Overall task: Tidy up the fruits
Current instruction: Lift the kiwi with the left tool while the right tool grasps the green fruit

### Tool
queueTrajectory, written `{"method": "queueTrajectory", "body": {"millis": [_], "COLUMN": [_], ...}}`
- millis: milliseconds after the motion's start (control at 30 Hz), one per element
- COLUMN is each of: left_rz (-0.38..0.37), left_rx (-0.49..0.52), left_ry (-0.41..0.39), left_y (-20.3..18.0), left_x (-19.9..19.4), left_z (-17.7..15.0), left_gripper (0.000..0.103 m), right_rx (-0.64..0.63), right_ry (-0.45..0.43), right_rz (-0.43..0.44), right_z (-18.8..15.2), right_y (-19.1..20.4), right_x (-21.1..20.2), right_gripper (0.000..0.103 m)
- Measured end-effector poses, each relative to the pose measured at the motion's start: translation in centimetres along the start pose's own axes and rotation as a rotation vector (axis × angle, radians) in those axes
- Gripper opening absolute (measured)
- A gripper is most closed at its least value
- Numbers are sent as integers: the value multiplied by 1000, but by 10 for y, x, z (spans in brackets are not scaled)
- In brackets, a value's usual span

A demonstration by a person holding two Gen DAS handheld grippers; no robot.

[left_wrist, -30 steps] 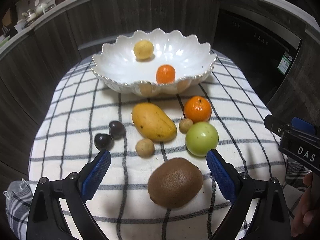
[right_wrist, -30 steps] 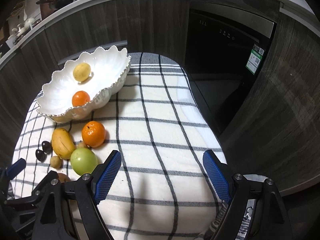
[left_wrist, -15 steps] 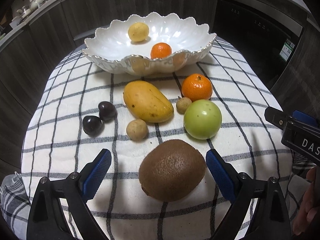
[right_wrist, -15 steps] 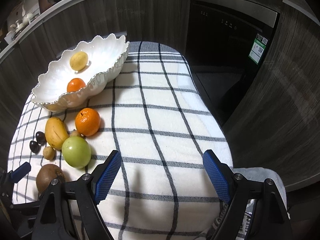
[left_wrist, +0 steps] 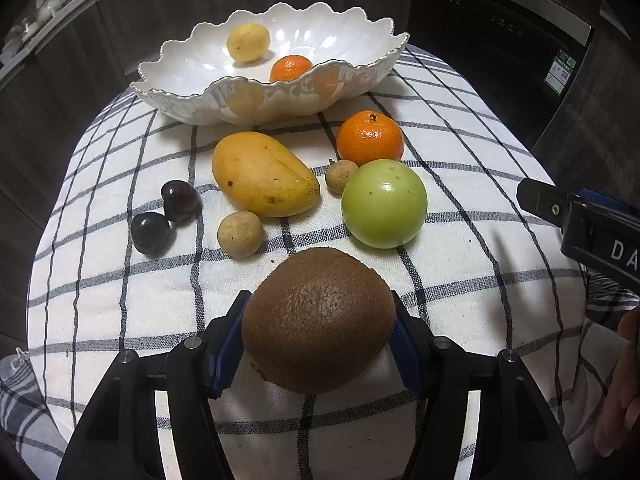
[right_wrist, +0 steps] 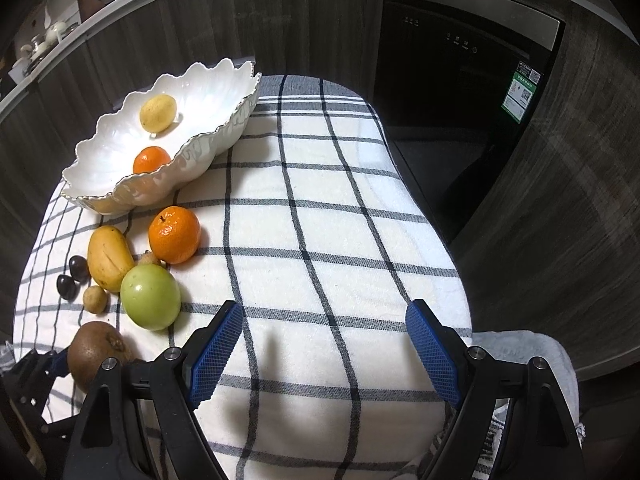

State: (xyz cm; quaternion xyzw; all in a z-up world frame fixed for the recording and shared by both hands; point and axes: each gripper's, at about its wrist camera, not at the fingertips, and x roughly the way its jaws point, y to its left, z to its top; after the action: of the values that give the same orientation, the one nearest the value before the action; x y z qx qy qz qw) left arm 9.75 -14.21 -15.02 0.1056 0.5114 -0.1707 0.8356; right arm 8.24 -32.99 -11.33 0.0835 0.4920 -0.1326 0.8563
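A brown kiwi [left_wrist: 318, 320] lies on the checked cloth [left_wrist: 460, 272] between the blue pads of my left gripper [left_wrist: 319, 309]. Its jaws are closing and both pads touch the kiwi's sides. The kiwi [right_wrist: 98, 350] also shows at the lower left of the right wrist view. Beyond it lie a green round fruit [left_wrist: 384, 204], a mandarin [left_wrist: 370, 138], a mango [left_wrist: 262, 174], two small tan fruits [left_wrist: 240, 234] and two dark ones [left_wrist: 150, 232]. The white scalloped bowl [left_wrist: 224, 96] holds a lemon [left_wrist: 248, 42] and a mandarin [left_wrist: 290, 68]. My right gripper [right_wrist: 324, 320] is open over bare cloth.
The cloth-covered table drops off at its right edge [right_wrist: 452, 264] toward a dark appliance [right_wrist: 460, 80] and wood-grain cabinets. The right gripper's body [left_wrist: 580, 220] and a hand [left_wrist: 624, 392] sit at the right edge of the left wrist view.
My left gripper has come down and forward around the kiwi, and its jaws have drawn in from wide open until the pads meet the fruit. The right gripper has stayed put.
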Motion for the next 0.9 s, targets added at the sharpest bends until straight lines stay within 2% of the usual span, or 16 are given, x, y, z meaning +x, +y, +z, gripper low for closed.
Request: {"method": "queueTrajectory", "body": {"millis": [400, 900], "left_rz": [33, 106], "left_rx": [-51, -171], "left_ry": [-50, -127], "left_y": [25, 87], "left_x": [-16, -35], "left_z": [2, 7], "left_gripper": [63, 63], "right_rx": [-38, -134], "right_ry": [-19, -7], "right_rz": [20, 45], "right_z": [6, 9], "right_y": [18, 76], "right_x": [-8, -8], "right_gripper": [84, 84]}}
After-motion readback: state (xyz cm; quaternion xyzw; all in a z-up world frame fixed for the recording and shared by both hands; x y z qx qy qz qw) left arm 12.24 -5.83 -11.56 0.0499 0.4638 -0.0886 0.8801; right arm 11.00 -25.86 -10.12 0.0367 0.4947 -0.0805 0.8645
